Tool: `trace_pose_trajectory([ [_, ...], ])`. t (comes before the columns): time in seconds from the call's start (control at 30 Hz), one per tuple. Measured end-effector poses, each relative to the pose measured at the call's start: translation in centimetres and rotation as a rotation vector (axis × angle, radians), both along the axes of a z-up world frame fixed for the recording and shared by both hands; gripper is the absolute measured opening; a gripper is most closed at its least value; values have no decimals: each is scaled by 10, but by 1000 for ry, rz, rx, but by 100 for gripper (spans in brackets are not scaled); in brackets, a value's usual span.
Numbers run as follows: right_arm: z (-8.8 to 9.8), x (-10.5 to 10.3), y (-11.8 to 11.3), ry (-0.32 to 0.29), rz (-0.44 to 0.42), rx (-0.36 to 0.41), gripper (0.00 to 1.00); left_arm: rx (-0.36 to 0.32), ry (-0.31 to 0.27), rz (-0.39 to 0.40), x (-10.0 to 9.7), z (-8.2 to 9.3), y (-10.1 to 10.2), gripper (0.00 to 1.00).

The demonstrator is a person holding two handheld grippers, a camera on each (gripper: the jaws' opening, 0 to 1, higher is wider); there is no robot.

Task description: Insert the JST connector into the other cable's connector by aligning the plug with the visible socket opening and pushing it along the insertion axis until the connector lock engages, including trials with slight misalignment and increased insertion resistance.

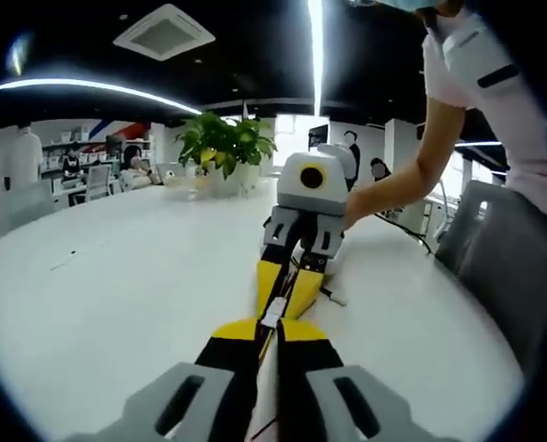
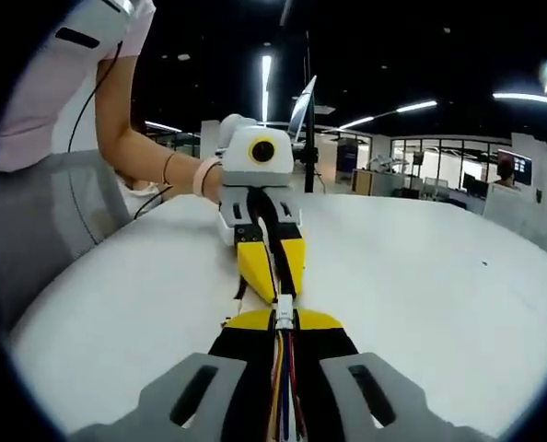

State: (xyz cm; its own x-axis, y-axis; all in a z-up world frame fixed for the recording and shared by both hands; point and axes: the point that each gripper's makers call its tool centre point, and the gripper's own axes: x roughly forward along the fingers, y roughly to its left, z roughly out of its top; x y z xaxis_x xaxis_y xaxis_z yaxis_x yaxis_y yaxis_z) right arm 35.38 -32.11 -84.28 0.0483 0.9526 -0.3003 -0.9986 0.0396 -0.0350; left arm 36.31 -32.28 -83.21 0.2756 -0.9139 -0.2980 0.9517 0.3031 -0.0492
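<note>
L gripper (image 1: 275,333) and R gripper (image 2: 284,324) jaws narrow, each clamping a cable; white connectors (image 2: 284,308) meet tip-to-tip above white table (image 2: 421,276).

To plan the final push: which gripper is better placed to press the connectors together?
Either, slightly the right gripper: its white connector sits centred and in line with the left gripper.

white JST connector (image 2: 284,309) | mated between both jaw pairs | coloured wires (image 2: 284,368) trailing
</note>
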Motion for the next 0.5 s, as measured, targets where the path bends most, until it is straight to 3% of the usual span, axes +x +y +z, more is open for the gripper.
trace_pose_trajectory([
  [0.3,-4,1,5,7,-3,-6,5,55,-18,6,2,-8,5,2],
  [0.5,-6,7,4,30,-35,-5,12,70,-9,2,-3,-10,5,5],
])
